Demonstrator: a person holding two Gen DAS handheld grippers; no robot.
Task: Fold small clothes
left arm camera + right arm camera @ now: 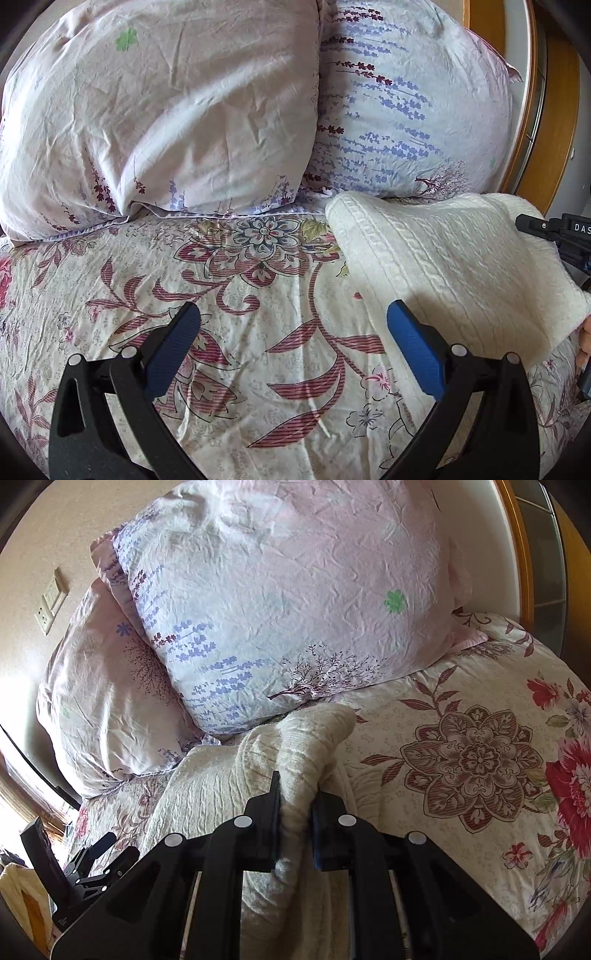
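A cream cable-knit garment (454, 266) lies on the flowered bedspread (258, 332), at the right in the left wrist view. My left gripper (293, 321) hovers over bare bedspread just left of the knit, its blue pads wide apart and nothing between them. In the right wrist view my right gripper (295, 794) is shut on a bunched fold of the same cream knit (306, 746), which rises between the black fingers; the rest of it (207, 786) spreads to the left. The right gripper's body (554, 229) shows at the right edge of the left wrist view.
Two pale lilac pillows (166, 122) (406, 110) lean against the head of the bed behind the garment. A wooden bed frame (554, 110) runs along the right. A wall with a socket plate (51, 602) stands behind. The left gripper's body (99, 864) shows low on the left.
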